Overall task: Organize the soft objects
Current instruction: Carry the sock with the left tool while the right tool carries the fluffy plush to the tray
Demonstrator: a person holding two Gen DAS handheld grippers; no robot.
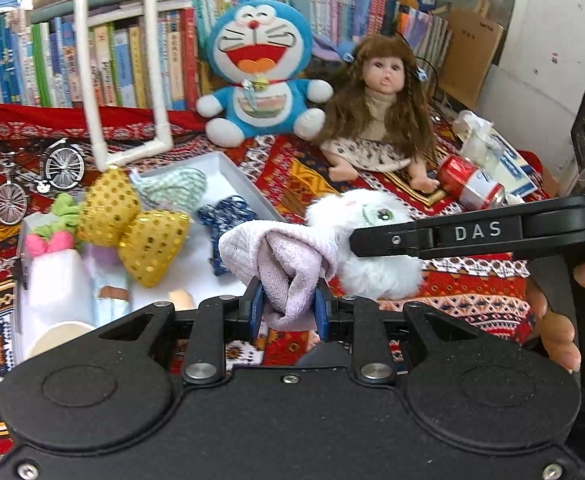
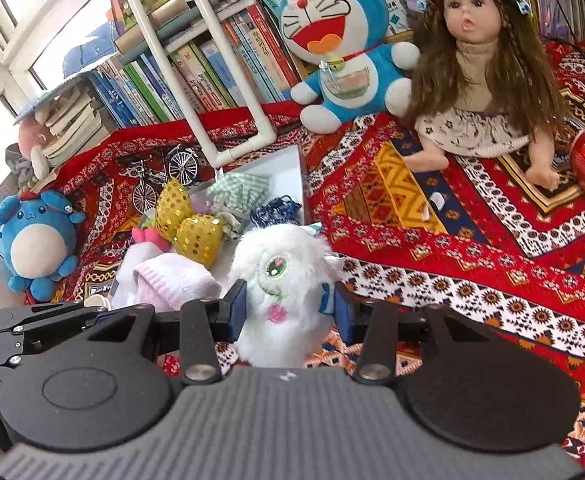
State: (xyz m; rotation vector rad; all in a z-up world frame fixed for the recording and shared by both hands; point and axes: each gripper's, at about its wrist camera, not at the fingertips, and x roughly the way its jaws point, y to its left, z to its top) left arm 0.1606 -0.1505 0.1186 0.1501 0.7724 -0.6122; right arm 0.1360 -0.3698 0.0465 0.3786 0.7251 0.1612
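Left tool [image 1: 286,304], in its own view, is clamped tight on a pale pink sock [image 1: 280,260], held just above the patterned cloth [image 1: 472,288] beside the white box [image 1: 228,168]. Right tool [image 2: 290,308], in its view, is closed around a white plush toy [image 2: 284,280], lifted near that box [image 2: 288,168].

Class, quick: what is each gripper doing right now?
Left gripper: shut on the pale pink cloth.
Right gripper: shut on the white fluffy plush.
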